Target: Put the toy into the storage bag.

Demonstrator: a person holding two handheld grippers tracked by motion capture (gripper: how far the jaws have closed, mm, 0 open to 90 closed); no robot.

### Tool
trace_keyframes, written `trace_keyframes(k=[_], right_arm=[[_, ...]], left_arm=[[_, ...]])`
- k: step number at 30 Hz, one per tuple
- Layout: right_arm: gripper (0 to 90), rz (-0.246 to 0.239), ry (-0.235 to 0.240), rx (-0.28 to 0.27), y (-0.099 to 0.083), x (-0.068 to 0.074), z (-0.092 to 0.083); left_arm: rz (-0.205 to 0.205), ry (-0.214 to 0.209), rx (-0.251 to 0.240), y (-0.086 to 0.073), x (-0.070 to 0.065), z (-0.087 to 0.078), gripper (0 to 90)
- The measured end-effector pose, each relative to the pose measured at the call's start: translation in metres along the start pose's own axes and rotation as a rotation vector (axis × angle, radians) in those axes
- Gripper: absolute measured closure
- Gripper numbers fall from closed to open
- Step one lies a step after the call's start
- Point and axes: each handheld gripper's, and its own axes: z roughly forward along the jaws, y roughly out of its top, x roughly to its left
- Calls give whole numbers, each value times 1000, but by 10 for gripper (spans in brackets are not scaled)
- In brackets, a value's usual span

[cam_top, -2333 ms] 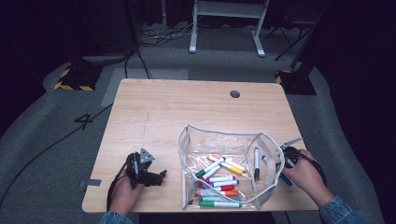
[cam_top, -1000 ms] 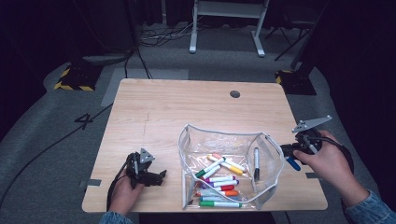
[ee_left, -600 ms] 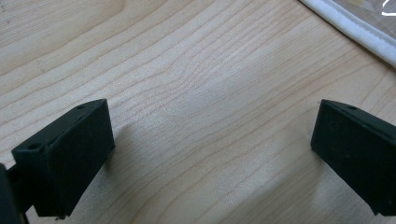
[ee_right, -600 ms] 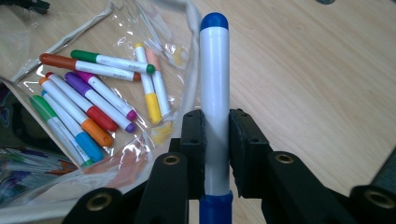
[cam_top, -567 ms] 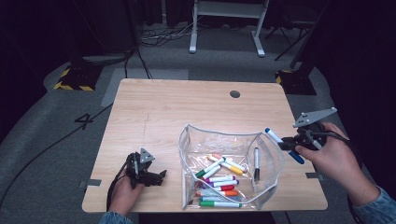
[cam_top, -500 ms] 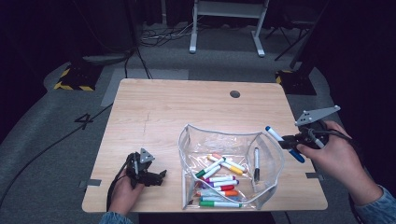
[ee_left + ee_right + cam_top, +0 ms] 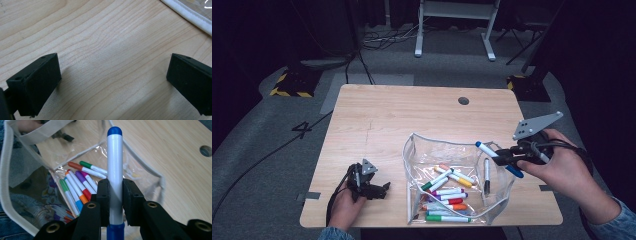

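A clear plastic pouch (image 7: 462, 150) with a white rim stands open on the wooden table (image 7: 402, 120), and several coloured markers (image 7: 447, 192) lie inside it. My right gripper (image 7: 507, 159) hovers above the pouch's right rim, shut on a white marker with blue ends (image 7: 498, 158). In the right gripper view the blue marker (image 7: 115, 165) stands up between the two pads (image 7: 103, 192), over the pouch (image 7: 27, 135) and its markers (image 7: 75, 187). My left gripper (image 7: 379, 189) rests on the table at the front left, left of the pouch. Its jaws stand wide open over bare wood (image 7: 110, 65).
A round hole (image 7: 463, 100) is in the table near the far edge. The pouch's white rim (image 7: 187, 15) crosses the top right corner of the left gripper view. A white stand (image 7: 454, 25) and cables sit on the floor beyond the table.
My right gripper rose from the table's right edge with the blue marker and moved left and up over the pouch's rim. The left gripper stayed still.
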Motion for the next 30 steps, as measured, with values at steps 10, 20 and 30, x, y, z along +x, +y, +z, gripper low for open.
trace_keyframes(k=[10,20,30], right_arm=[[768,-95,83,58,24,28,25],[768,-173,163,112,39,48,55],[768,-225,227,193,41,62,87]], left_arm=[[1,2,0,0,0,0,0],[1,2,0,0,0,0,0],[0,1,-2,0,0,0,0]])
